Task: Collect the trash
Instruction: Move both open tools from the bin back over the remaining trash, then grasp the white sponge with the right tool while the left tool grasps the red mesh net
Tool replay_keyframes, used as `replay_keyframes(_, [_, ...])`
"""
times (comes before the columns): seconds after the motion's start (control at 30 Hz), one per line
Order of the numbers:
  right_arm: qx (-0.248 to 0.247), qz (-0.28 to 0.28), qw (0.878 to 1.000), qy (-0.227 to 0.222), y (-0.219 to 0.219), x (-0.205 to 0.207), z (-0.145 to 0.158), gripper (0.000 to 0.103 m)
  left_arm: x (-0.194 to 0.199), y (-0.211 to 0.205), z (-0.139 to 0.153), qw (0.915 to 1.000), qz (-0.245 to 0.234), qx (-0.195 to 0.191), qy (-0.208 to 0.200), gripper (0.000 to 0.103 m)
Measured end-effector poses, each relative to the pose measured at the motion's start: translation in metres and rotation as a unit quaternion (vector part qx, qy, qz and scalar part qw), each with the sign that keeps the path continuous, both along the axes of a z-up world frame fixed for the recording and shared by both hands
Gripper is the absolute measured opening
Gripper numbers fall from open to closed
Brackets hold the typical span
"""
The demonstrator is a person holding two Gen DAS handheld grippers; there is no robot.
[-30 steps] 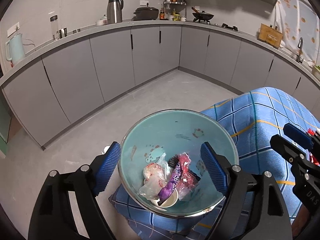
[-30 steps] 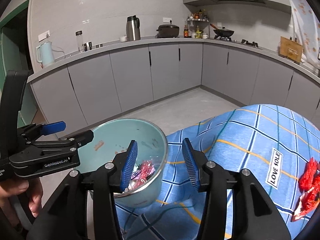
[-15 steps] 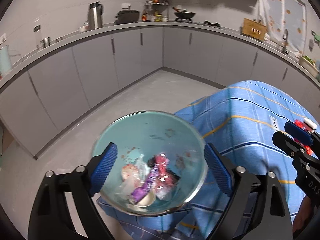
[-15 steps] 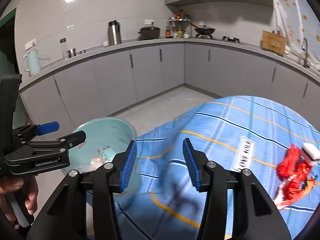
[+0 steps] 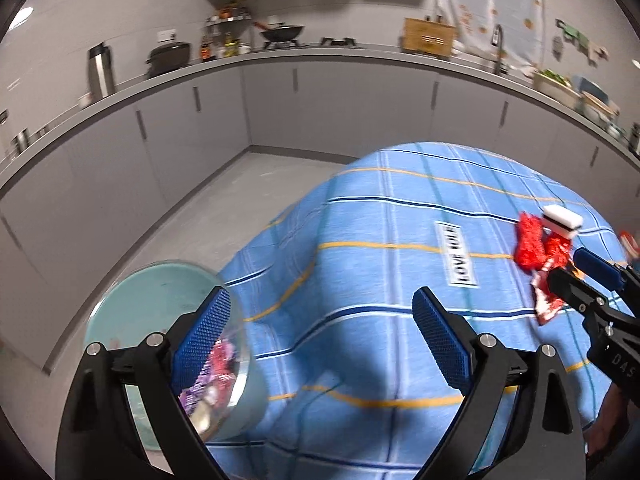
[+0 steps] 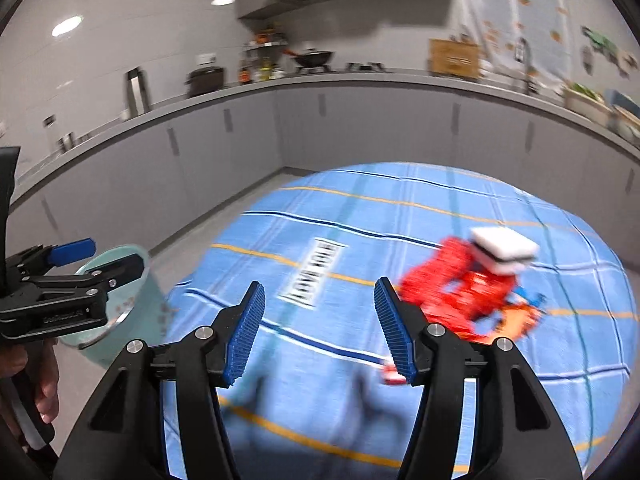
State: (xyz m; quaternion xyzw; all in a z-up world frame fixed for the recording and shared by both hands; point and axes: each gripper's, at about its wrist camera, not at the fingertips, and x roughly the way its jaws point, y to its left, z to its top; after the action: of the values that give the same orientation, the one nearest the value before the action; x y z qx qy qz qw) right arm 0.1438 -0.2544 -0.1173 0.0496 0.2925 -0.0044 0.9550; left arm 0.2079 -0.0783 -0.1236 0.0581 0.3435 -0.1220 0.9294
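Observation:
A pale green bin (image 5: 160,320) with a shiny rim stands at the table's left edge and holds several wrappers (image 5: 218,364); it also shows in the right wrist view (image 6: 132,312). Red wrappers (image 6: 452,284) with a white block (image 6: 502,246) on them lie on the blue checked tablecloth (image 6: 360,360), and show in the left wrist view (image 5: 538,248). My left gripper (image 5: 320,344) is open and empty over the cloth, right of the bin. My right gripper (image 6: 320,332) is open and empty, left of the red wrappers.
Grey cabinets (image 5: 320,112) run around the room under a counter with a thermos (image 5: 100,68), pots (image 5: 168,56), a wok and a knife block. A white label (image 5: 458,256) is sewn on the cloth. Grey floor (image 5: 224,208) lies left of the table.
Both grippers have swung right, from over the bin to over the cloth. The bin has slid to the left of both views and the red wrappers have come closer.

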Motion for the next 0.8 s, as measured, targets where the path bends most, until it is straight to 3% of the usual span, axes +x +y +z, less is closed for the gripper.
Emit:
replay_keyframes(0.27, [-0.005,-0.075,0.997,0.005,-0.067,-0.016,-0.009,0.062,0.007,-0.059,-0.004,0.9986,-0.052,0.013,0.000,0.092])
replay_keyframes(0.47, [-0.010,-0.116,0.993,0.010,-0.106,-0.006,-0.012,0.062,0.027,-0.097,-0.007,0.9972,-0.073,0.009,0.007,0.094])
replay_keyframes(0.8, [-0.013,-0.130,0.991,0.022,-0.138,0.034,-0.015,0.063,0.054,-0.156,-0.019,0.9937,-0.109,0.025,0.012,0.095])
